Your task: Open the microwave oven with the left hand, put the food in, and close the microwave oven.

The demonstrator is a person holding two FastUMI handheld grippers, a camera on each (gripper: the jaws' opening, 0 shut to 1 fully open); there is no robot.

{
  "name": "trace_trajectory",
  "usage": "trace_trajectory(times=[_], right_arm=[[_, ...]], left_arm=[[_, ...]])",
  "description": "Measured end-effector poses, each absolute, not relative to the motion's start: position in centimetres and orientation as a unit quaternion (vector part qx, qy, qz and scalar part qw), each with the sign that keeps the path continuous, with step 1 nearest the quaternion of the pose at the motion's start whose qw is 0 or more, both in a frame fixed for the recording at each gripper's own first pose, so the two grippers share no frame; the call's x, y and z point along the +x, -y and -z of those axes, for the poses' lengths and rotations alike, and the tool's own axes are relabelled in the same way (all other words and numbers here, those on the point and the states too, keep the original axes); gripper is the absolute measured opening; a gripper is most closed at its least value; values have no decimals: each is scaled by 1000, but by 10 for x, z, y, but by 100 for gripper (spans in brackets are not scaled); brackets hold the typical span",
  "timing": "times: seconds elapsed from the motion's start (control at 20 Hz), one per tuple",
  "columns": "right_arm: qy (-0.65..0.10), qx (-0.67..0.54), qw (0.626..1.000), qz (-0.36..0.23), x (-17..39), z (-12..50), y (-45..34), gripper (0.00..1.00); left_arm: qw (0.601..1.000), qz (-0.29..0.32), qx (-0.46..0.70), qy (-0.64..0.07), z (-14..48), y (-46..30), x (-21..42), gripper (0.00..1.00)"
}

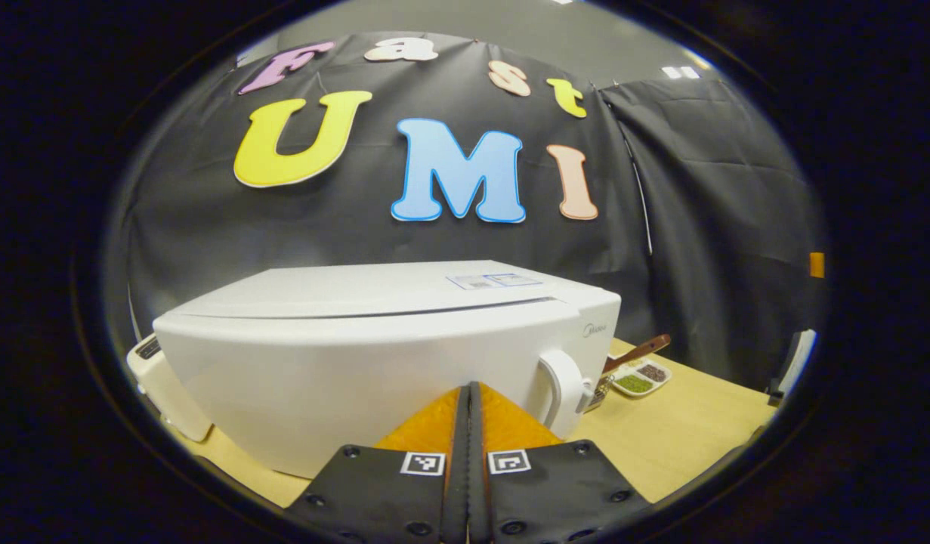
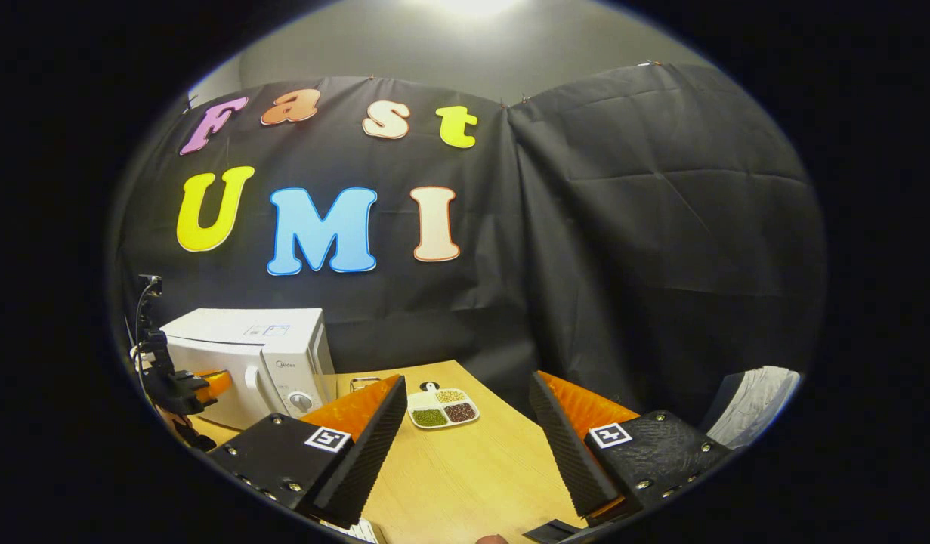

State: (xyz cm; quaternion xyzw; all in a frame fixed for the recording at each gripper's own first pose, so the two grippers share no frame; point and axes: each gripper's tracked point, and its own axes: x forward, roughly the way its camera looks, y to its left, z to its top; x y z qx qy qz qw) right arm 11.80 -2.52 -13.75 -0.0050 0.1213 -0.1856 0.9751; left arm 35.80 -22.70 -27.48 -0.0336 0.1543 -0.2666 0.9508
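Left gripper clenched before closed microwave; right gripper released over table, divided dish of beans near its back edge

Left gripper view sat close against microwave front; right gripper view looked from farther right, sharing microwave, tabletop.

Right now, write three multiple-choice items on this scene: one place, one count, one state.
1. Where is the snack tray?
A. on the microwave
B. on the table, right of the microwave
C. in the right claw

2. How many sections does the tray have?
A. one
B. three
C. six

3. How is the left claw?
A. shut
B. wide open
C. shut on the tray

Answers: 1 B, it lies on the table beside the microwave. 2 B, the right gripper view shows three fillings. 3 A, its fingers meet before the shut microwave door, while the right claw is open.
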Motion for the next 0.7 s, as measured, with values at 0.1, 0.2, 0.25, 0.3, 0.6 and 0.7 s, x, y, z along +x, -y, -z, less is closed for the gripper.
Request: trace_trajectory(times=[0.1, 0.2, 0.25, 0.3, 0.6, 0.7], right_arm=[[-125, -7, 976, 176, 119, 141, 21, 99], [-128, -8, 978, 165, 118, 142, 16, 99], [-127, -7, 979, 159, 119, 140, 13, 99], [-125, -5, 980, 152, 121, 139, 10, 99], [-100, 13, 990, 98, 127, 127, -3, 99], [-92, 16, 994, 63, 129, 125, -10, 99]], left_arm=[[948, 273, -45, -157, 273, 237, 362, 10], [951, 276, -30, -137, 257, 247, 362, 7], [955, 268, -16, -123, 245, 245, 364, 7], [957, 266, -11, -113, 234, 245, 362, 8], [961, 249, -36, -115, 204, 232, 321, 7], [969, 219, -29, -108, 191, 211, 305, 7]])
